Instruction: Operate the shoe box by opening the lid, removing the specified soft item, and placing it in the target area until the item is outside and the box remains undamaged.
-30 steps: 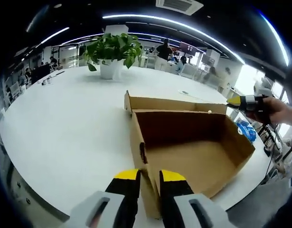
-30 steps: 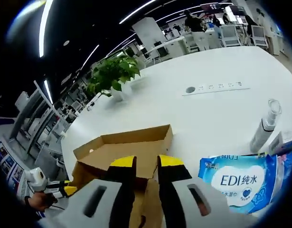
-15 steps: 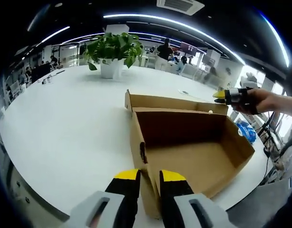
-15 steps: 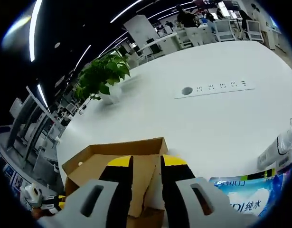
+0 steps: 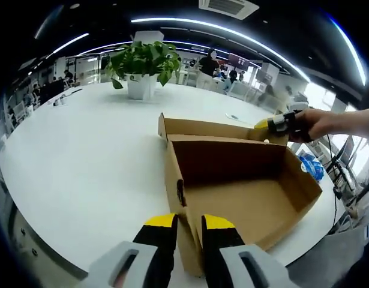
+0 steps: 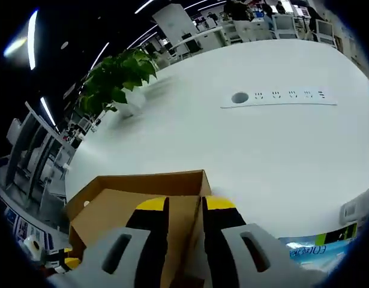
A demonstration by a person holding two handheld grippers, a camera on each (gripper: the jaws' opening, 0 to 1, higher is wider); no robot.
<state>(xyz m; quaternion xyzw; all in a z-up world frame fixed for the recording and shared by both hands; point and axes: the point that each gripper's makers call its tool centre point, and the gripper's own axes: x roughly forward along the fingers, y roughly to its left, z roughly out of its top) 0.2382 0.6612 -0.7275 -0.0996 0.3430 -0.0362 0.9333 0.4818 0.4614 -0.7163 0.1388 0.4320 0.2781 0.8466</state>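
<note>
**Box open, both grippers at its edges**

Left gripper view, left to right: potted plant (image 5: 144, 67) at the far side of the white worktop (image 5: 82, 156). Shoe box (image 5: 244, 192) open, lid (image 5: 214, 129) folded back flat behind it; what shows of the cardboard floor is bare. Left gripper (image 5: 188, 223) at the box's near corner, yellow-tipped jaws close together with the cardboard wall in the narrow gap; can't tell if they actually pinch it. Right gripper (image 5: 269, 124) comes in from the right in a person's hand (image 5: 316, 124), tips at the far right corner of the lid. Blue pack (image 5: 310, 165) sits just past the box's right side.

Right gripper view: right gripper's jaws nearly together, a cardboard edge between them; real grip not confirmable. Power socket strip (image 6: 280, 96) set in the worktop beyond.
</note>
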